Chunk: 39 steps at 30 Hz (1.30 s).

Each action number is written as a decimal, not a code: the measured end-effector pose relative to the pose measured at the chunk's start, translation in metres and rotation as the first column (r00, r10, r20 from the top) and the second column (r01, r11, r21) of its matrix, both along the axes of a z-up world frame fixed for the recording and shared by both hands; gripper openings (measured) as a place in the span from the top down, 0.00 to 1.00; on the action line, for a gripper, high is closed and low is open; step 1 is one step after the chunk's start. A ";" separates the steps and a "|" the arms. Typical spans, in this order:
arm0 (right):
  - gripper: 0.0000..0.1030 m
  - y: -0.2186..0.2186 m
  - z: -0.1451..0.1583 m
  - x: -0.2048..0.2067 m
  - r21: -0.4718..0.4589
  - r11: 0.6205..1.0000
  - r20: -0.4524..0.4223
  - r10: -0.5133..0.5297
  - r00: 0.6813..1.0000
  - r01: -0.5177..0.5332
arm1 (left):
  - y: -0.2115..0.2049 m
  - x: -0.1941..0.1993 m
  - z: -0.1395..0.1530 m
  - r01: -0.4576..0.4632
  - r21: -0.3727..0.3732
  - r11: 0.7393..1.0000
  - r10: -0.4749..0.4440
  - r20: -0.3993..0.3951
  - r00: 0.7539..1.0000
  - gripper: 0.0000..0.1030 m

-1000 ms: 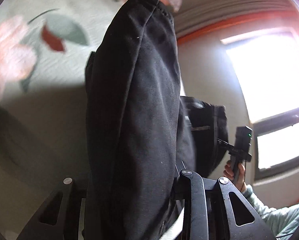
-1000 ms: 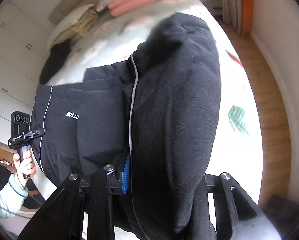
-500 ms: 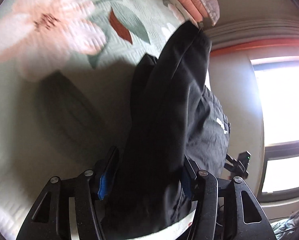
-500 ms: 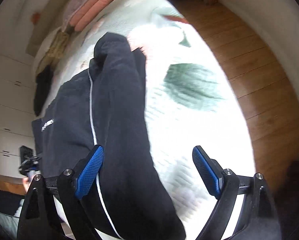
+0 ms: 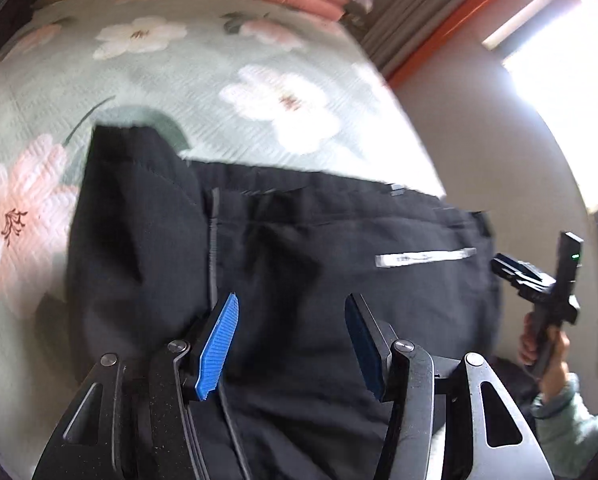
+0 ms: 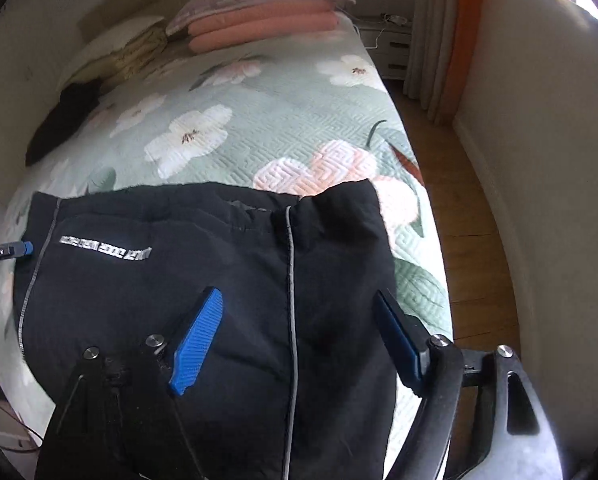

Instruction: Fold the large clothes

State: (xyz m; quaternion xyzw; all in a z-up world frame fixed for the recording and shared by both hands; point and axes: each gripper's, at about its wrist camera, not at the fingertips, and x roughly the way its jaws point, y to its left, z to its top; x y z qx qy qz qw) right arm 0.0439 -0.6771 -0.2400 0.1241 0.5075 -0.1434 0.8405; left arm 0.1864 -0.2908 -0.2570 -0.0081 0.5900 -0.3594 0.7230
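Black padded garment (image 6: 203,280) lies folded on quilted floral bedspread (image 6: 259,120); both tools (image 5: 291,344) (image 6: 299,340) gape wide, empty.

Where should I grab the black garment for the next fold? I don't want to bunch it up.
Probably its far corners. The garment lies flat on the bed, its far edge straight and free. Both grippers, left and right, are open above it; reach over, one per corner, pinching from the sides.
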 end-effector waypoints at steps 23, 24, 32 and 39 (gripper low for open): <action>0.31 -0.056 0.021 -0.081 0.119 0.921 -0.007 -0.373 0.928 0.372 | 0.035 -0.002 0.020 0.017 0.075 0.997 -0.020 0.043 0.999 0.64; 0.29 -0.046 0.034 -0.089 0.107 0.923 0.001 -0.371 0.929 0.368 | 0.040 -0.006 0.029 0.012 0.068 0.998 -0.015 0.043 0.999 0.64; 0.20 0.071 0.123 -0.123 0.097 0.966 -0.002 -0.242 0.970 0.241 | 0.047 -0.053 0.130 0.000 0.122 0.993 -0.021 0.165 0.986 0.61; 0.12 0.178 0.205 -0.115 -0.103 0.982 -0.038 -0.161 0.986 0.156 | 0.020 -0.103 0.212 0.023 0.278 0.960 -0.114 0.315 0.942 0.52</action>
